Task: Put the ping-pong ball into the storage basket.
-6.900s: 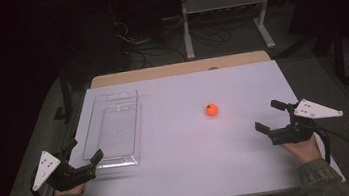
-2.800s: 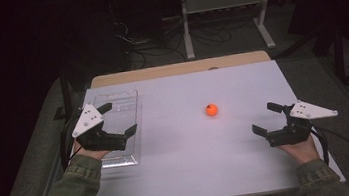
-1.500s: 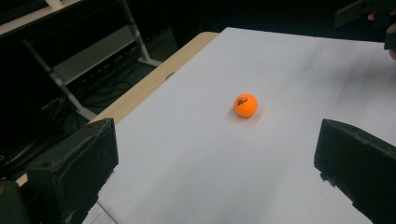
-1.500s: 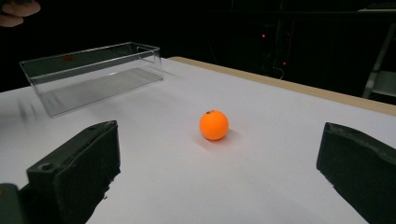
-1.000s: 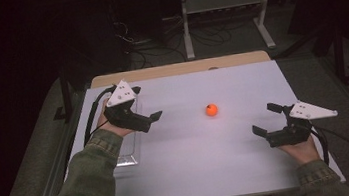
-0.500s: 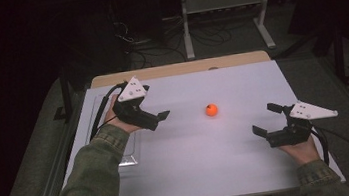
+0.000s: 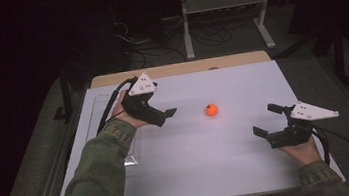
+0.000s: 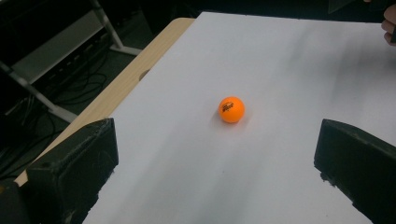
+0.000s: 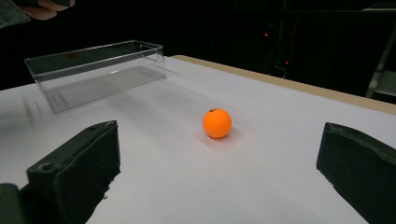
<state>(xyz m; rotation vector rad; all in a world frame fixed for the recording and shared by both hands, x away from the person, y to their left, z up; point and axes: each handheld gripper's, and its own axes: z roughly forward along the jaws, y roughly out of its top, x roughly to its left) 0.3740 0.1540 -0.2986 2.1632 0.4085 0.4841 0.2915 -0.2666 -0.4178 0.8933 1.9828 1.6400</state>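
From the high view, we see that the left claw (image 7: pixel 163 115) has travelled from the near left corner of the bench (image 7: pixel 232 171), over the clear tray (image 7: pixel 130 160), and now hangs just left of the orange ball (image 7: pixel 211 109), its jaws pointing at it. The right claw (image 7: pixel 268 125) has barely shifted; it rests near the right edge, well apart from the ball. We judge that the left hand is closing in for a pick while the right waits. Here we count one ball, one tray and two claws, each in one hand. The ball sits on the bare white surface near the middle, touching nothing else.

In the left gripper view, the ball (image 8: pixel 231 109) lies ahead and between the two black jaws, which stand wide apart with nothing in them. It is still some way off, so we reckon the reach has further to go before the jaws can close. Again, one ball.

In the right gripper view, the same ball (image 9: pixel 217 123) sits ahead, roughly midway between this claw's jaws, which are also spread wide and empty. Beyond it to the left stands the single clear tray (image 9: pixel 95 70), upright and with nothing in it that we can see. If the ball is meant for that tray, nothing has been placed yet.
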